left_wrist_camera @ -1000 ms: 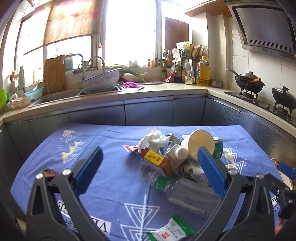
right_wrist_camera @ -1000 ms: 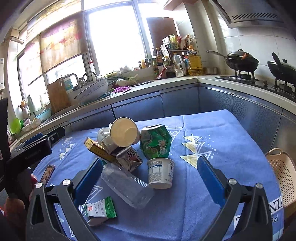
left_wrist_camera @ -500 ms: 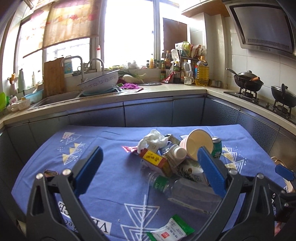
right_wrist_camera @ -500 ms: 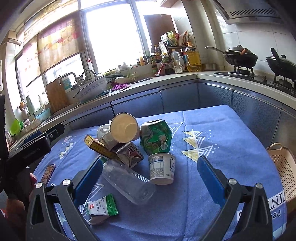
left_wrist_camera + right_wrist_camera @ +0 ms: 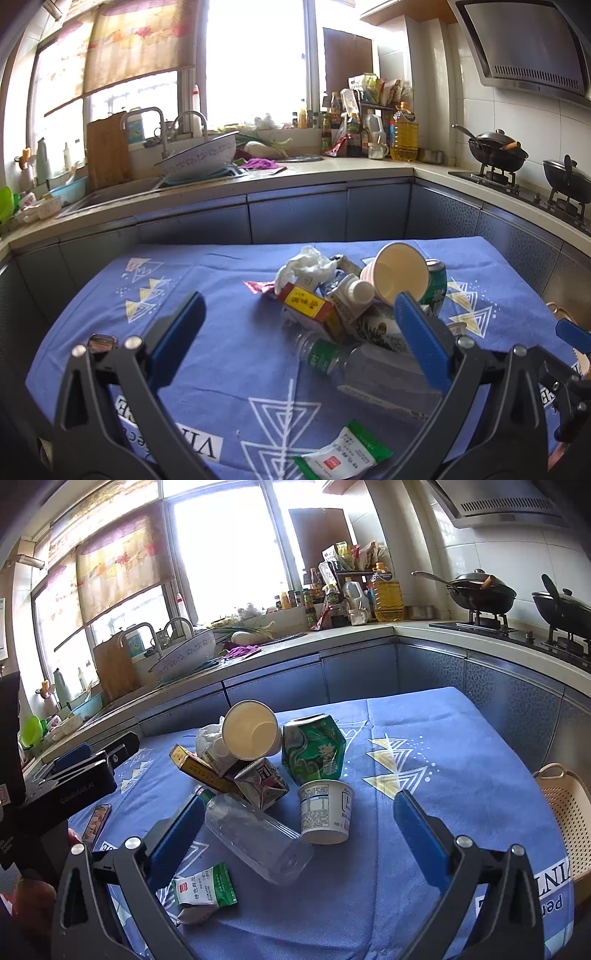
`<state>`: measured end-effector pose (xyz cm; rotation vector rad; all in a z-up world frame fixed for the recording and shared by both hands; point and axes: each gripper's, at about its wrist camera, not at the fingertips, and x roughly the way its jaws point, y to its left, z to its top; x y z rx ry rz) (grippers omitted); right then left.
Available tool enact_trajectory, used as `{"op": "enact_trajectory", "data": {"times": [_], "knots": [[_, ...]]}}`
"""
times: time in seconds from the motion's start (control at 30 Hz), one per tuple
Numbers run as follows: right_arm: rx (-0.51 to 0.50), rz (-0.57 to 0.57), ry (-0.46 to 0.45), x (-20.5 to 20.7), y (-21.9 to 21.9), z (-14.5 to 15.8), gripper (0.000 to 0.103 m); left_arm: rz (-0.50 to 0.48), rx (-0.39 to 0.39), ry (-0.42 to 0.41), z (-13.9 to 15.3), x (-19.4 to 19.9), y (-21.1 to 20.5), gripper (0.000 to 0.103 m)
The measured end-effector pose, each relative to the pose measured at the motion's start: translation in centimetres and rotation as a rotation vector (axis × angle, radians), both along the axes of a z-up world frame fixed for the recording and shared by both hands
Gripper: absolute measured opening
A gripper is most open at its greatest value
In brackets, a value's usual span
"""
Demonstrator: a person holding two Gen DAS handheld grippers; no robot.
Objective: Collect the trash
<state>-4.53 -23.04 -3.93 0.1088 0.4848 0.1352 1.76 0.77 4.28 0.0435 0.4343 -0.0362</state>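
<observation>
Hovering above blue tablecloth (image 5: pixel 443 738), right gripper (image 5: pixel 299 834) jaws spread wide, nothing held. Left gripper (image 5: pixel 299 332) likewise wide open, empty. Trash pile at table centre: clear plastic bottle (image 5: pixel 255 838) on its side at 12 o'clock of right gripper, white yogurt cup (image 5: pixel 325 812) upside down touching it at 1 o'clock, crushed green can (image 5: pixel 314 753) beyond, paper cup (image 5: pixel 249 729) tipped atop pile. Green-white sachet (image 5: pixel 203 888) apart at 9 o'clock. Beige basket (image 5: pixel 565 819) at 3 o'clock, off table edge.
</observation>
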Motion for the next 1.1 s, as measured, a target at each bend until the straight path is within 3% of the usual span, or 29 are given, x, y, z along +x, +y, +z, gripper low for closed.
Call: {"op": "enact_trajectory", "data": {"times": [0.73, 1.1], "knots": [[0.012, 0.002, 0.022, 0.3, -0.3, -0.7, 0.098, 0.025, 0.021, 0.022, -1.1, 0.4, 0.1, 0.098], [0.019, 0.023, 0.05, 0.7, -0.3, -1.3, 0.089, 0.045, 0.031, 0.056, -2.2, 1.2, 0.6, 0.098]]}}
